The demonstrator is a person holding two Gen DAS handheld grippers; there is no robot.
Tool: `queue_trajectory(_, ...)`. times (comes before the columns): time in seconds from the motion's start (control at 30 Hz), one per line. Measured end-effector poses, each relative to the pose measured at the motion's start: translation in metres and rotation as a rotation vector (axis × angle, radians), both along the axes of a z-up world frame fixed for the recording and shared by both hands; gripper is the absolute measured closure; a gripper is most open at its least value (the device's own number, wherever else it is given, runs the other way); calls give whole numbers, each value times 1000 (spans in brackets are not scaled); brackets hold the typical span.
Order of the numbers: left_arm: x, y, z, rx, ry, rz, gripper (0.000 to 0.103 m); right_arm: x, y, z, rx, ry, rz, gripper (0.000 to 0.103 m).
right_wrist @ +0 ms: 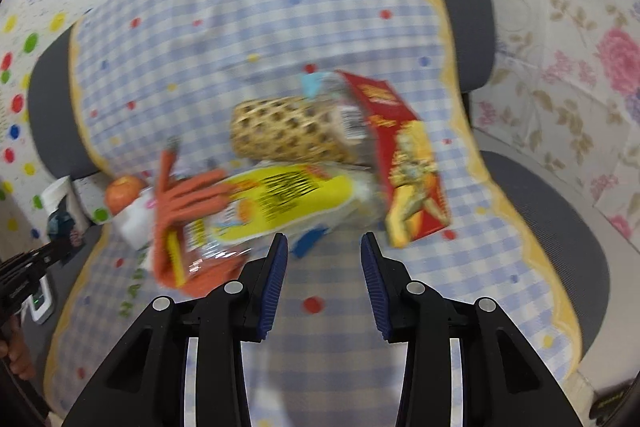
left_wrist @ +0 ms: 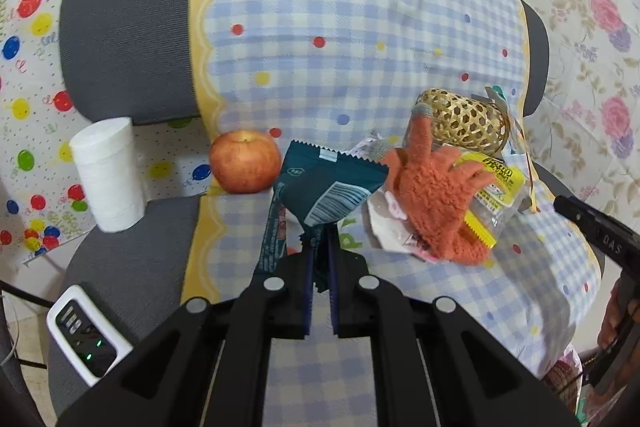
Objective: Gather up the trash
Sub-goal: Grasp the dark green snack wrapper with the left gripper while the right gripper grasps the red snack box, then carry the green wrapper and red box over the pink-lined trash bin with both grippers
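My left gripper [left_wrist: 319, 239] is shut on a dark teal snack wrapper [left_wrist: 326, 187] and holds it up over the checked cloth [left_wrist: 320, 27] on the chair. To its right an orange fuzzy glove [left_wrist: 434, 197] lies on a yellow-and-clear wrapper [left_wrist: 494, 183] and a white-pink wrapper [left_wrist: 384, 223]. My right gripper [right_wrist: 324, 243] is open and empty just in front of the yellow wrapper [right_wrist: 280, 203]. A red snack box [right_wrist: 408, 155] lies to its right. The right wrist view is blurred.
A red apple [left_wrist: 245, 161], a white paper roll [left_wrist: 108, 173] and a woven bamboo basket [left_wrist: 464, 125] sit by the trash. A white device with green lights [left_wrist: 86, 333] lies on the grey chair seat [left_wrist: 128, 267]. The right gripper's tip [left_wrist: 592, 227] shows at the right edge.
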State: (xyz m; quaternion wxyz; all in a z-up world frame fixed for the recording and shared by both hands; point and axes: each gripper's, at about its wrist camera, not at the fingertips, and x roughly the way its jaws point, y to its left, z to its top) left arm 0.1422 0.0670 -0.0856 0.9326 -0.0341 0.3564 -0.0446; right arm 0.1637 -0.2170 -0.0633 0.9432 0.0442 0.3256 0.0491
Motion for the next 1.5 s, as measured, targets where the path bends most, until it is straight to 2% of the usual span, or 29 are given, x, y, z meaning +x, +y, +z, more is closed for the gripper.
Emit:
queue_trajectory(0.13,17,-16,4,0,-9,-21,99,21,-20,5,-59,-21,-44,61)
queue_trajectory(0.27,36,-36,8,11,-23,-50,99,44,-32,1,-95,-17,-58,55)
queue_trajectory(0.53,65,-63,9,21,-22,-82,99,93,-24,-23,-171,42,-25,58)
queue_trajectory(0.63,70,-71,9,30,-24,-91,99,105,-21,-31,-212,62,-36,66)
queue_trajectory(0.7,71,-73,9,32,-24,-94,99,107,-24,-33,-215,66,-43,80)
queue_trajectory(0.73,70,-73,9,33,-24,-96,99,107,-26,-32,-214,64,-45,83)
queue_trajectory(0.87,64,-78,15,41,-30,-107,99,93,-38,-18,-201,11,-72,96)
queue_trajectory(0.97,58,-89,24,44,-47,-129,99,81,-52,-3,-167,-14,-101,102)
queue_trajectory(1.17,36,-115,46,45,-95,-190,99,49,-88,25,-42,-42,-154,102)
queue_trajectory(1.3,15,-135,49,52,-107,-239,99,9,-97,35,-25,-51,-154,102)
queue_trajectory(1.5,-18,-173,43,54,-107,-331,99,-56,-116,33,0,-51,-182,102)
